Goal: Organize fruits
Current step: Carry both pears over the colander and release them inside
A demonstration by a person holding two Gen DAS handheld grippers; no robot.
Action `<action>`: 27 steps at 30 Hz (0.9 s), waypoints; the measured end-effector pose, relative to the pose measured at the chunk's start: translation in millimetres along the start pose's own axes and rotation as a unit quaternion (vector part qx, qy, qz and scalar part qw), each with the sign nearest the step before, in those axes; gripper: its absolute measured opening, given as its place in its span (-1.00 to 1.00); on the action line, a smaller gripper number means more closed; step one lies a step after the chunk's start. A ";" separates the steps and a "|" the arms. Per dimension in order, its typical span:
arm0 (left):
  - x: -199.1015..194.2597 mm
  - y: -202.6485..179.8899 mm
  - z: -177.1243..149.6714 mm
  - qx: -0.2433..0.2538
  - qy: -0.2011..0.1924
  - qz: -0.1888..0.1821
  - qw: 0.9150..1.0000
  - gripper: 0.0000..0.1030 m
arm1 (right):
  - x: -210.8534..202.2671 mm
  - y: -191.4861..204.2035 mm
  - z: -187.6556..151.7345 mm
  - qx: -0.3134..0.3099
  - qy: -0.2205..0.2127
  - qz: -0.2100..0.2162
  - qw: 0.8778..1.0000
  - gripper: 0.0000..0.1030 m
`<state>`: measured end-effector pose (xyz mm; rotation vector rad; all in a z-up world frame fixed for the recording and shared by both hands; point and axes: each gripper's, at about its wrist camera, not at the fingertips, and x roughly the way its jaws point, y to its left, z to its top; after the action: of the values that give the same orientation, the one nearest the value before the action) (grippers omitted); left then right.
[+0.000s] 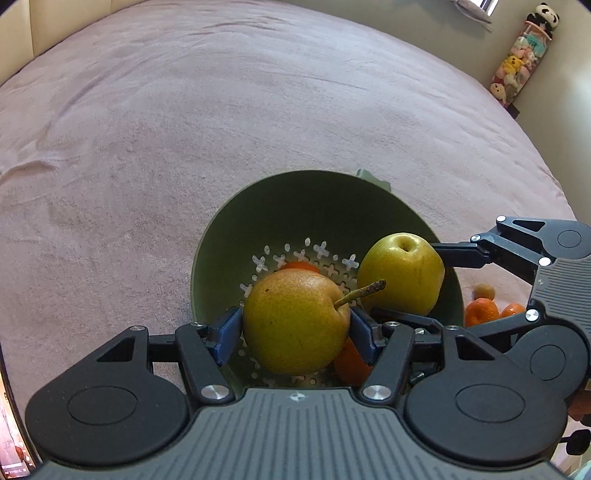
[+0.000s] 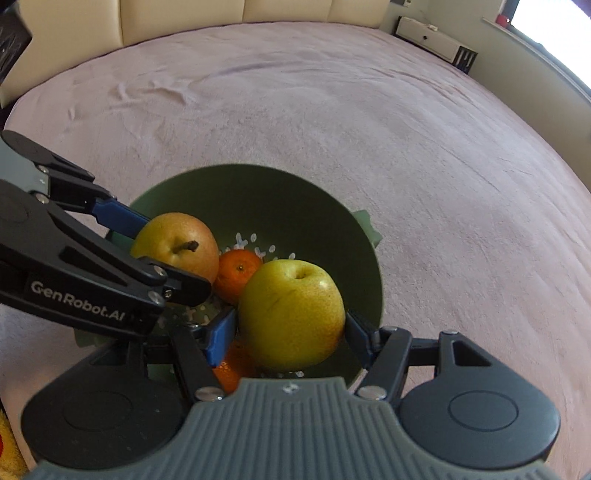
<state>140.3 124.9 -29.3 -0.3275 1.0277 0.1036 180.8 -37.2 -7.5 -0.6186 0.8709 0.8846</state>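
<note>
A green colander bowl [image 1: 295, 199] [image 2: 295, 192] sits on the pink bedspread. My left gripper [image 1: 295, 326] is shut on a russet-yellow pear with a stem [image 1: 291, 321] [image 2: 177, 240], held over the near side of the bowl. Beside it, my right gripper [image 2: 290, 325] is shut on a smooth yellow-green pear [image 2: 291, 314] [image 1: 400, 271] above the bowl's right half. Inside the bowl lie tangerines: one [image 2: 238, 273] [image 1: 299, 266] between the two pears, another [image 1: 351, 362] [image 2: 229, 365] partly hidden under the grippers.
Outside the bowl to the right, several loose tangerines [image 1: 480, 310] and a small pale-orange fruit [image 1: 484, 291] lie on the bedspread [image 1: 184, 129]. A tube of plush toys [image 1: 517, 66] leans against the far right wall. A cream headboard [image 2: 258, 11] backs the bed.
</note>
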 end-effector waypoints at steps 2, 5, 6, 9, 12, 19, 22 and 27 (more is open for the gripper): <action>3.7 1.9 0.6 -0.004 0.007 -0.001 1.000 0.39 | 6.9 -0.2 0.2 -0.009 0.007 0.000 1.000 0.20; 7.1 1.5 1.7 -0.002 0.015 -0.001 1.000 0.39 | 17.0 -1.7 0.8 -0.014 0.016 0.000 1.000 0.20; 7.7 0.5 1.9 0.000 0.016 0.000 1.000 0.39 | 19.5 -1.8 0.9 -0.015 0.017 0.002 1.000 0.20; 10.5 -1.0 3.7 0.001 0.019 0.001 1.000 0.39 | 27.0 0.7 2.6 -0.023 0.022 0.006 0.999 0.20; 13.0 -3.0 3.4 0.007 0.023 -0.002 1.000 0.39 | 35.1 5.8 2.2 -0.043 0.030 0.005 0.999 0.20; 16.0 -4.6 4.6 0.016 0.026 0.003 1.000 0.40 | 39.1 7.8 -2.5 -0.037 0.034 0.009 0.999 0.19; 16.9 -4.4 4.3 0.016 0.029 0.007 0.999 0.40 | 31.4 10.7 -4.0 -0.048 0.024 -0.002 0.999 0.23; 18.6 -11.2 2.5 0.038 0.040 0.018 0.998 0.40 | 18.9 7.0 -7.7 -0.044 0.018 -0.005 0.999 0.30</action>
<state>154.7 113.8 -41.5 -0.2459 1.1153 0.0848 178.4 -32.1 -28.3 -0.7169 0.8635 0.9083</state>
